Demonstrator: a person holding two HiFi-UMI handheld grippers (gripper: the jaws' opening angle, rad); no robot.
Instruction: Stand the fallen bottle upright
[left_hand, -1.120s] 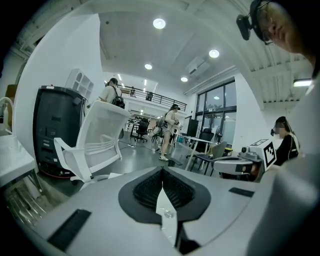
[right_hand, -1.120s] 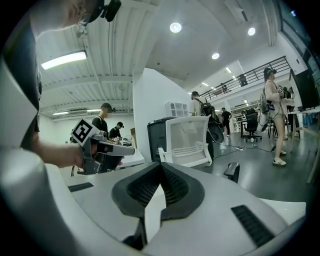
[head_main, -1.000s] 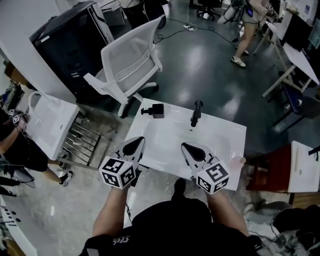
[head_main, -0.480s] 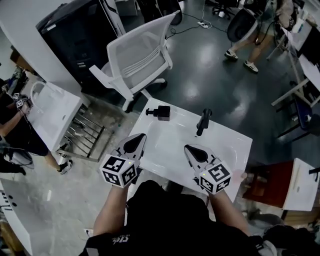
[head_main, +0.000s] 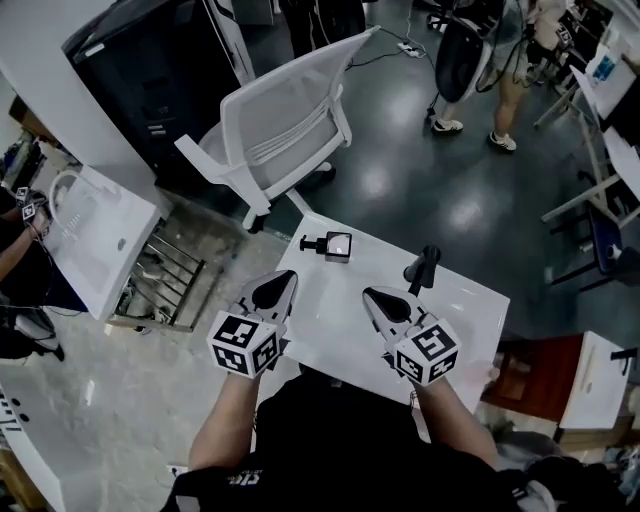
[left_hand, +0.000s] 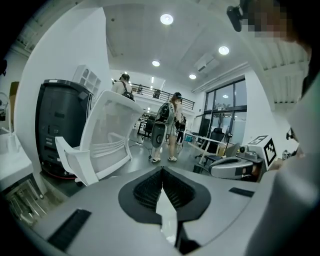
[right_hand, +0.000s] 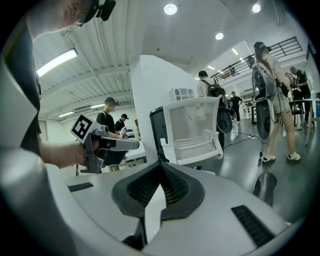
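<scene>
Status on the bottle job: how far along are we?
Done: nothing. The bottle lies on its side at the far edge of the white counter. In hand: nothing. The left gripper and right gripper are shut, empty and short of it. Left: reach, grasp, stand it upright.

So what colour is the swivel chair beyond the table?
A white mesh-backed chair; clearest in the head view.

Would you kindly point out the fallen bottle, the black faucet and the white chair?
fallen bottle (head_main: 337, 246): head view, on its square body.
black faucet (head_main: 428, 262): head view, on its upright stem.
white chair (head_main: 288, 118): head view, on the mesh backrest.
</scene>
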